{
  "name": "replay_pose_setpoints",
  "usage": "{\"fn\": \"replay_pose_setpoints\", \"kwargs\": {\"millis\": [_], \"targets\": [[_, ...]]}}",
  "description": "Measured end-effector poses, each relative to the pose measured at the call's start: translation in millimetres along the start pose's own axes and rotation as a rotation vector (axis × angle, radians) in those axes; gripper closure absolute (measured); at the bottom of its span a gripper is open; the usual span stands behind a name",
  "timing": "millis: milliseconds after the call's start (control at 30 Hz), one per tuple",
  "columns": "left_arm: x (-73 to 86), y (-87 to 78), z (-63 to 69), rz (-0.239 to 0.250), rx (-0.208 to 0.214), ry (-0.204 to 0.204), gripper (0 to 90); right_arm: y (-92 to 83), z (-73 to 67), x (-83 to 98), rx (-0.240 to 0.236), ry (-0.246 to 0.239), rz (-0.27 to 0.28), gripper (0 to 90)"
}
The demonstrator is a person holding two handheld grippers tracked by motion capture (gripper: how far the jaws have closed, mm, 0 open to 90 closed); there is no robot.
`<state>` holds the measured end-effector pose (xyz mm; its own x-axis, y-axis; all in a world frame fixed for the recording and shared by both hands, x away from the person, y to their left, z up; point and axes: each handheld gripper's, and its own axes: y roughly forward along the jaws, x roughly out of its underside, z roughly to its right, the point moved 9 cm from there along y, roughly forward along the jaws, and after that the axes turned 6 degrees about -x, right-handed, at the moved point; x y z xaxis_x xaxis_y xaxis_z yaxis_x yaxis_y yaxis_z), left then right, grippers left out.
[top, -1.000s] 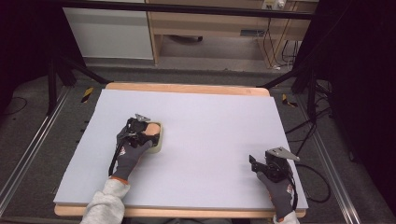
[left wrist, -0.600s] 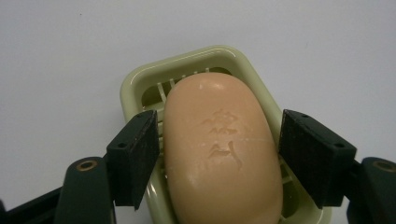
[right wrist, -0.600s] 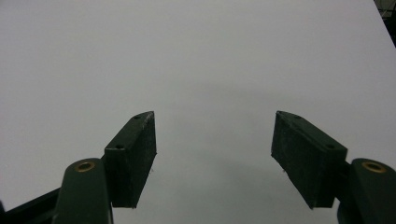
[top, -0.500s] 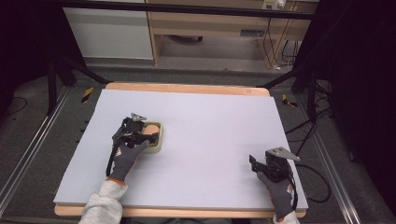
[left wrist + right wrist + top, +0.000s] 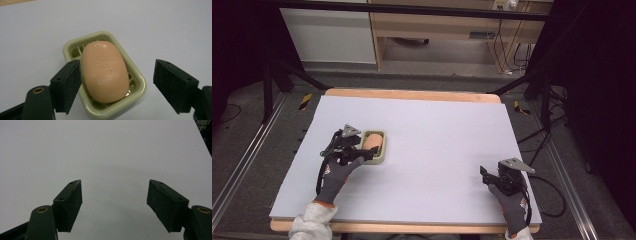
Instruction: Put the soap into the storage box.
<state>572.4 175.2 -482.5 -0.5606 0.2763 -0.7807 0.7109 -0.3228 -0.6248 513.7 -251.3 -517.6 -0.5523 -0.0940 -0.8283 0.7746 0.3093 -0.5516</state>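
L gripper (image 5: 371, 152) sits at the L side of the tabletop (image 5: 437, 130), right over the soap dish (image 5: 375, 146); its fingers (image 5: 67, 82) stand wide apart, nothing clamped. In the L gripper view the peach soap bar (image 5: 105, 71) lies lengthwise in the pale green dish, which rests flat on the white tabletop; one finger overlaps the dish's near edge just beside the bar, whether it touches cannot be told; the other finger is well clear, out over bare tabletop beside the dish. Soap is oval w/ a faint embossed mark on top; dish ribs show around it. Gloved L hand (image 5: 337, 170) holds the gripper, sleeve coming in from the bottom edge of the high view.

R gripper (image 5: 484, 175) is near the R front corner of the tabletop, well apart from the dish; its fingers (image 5: 68, 203) have just been opening and now stand apart w/ nothing between them, only plain white surface ahead in the R gripper view. Gloved R hand (image 5: 512, 205) behind it; cable trails off the tabletop's R edge.
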Motion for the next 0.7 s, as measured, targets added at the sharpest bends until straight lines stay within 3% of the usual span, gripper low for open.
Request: {"fn": "replay_pose_setpoints", "kwargs": {"millis": [33, 300, 433, 700], "targets": [[5.0, -3.4, -0.9, 0.002, 0.002, -0.015, 22.1, -1.0, 1.7, 0.7, 0.006, 0.001, 0.0, 27.0], [27.7, -15.8, -9.7, -0.008, -0.018, -0.006, 20.1, -0.2, 4.4, 4.7, 0.013, 0.004, -0.02, 23.7], [44.6, -25.2, -18.3, -0.012, -0.021, -0.016, 19.2, 0.7, 5.7, 8.3, 0.011, 0.009, -0.04, 20.6], [63.8, -39.7, -37.7, -0.018, -0.032, -0.054, 18.7, -0.5, 13.0, 12.4, 0.016, 0.029, -0.053, 18.5]]}}
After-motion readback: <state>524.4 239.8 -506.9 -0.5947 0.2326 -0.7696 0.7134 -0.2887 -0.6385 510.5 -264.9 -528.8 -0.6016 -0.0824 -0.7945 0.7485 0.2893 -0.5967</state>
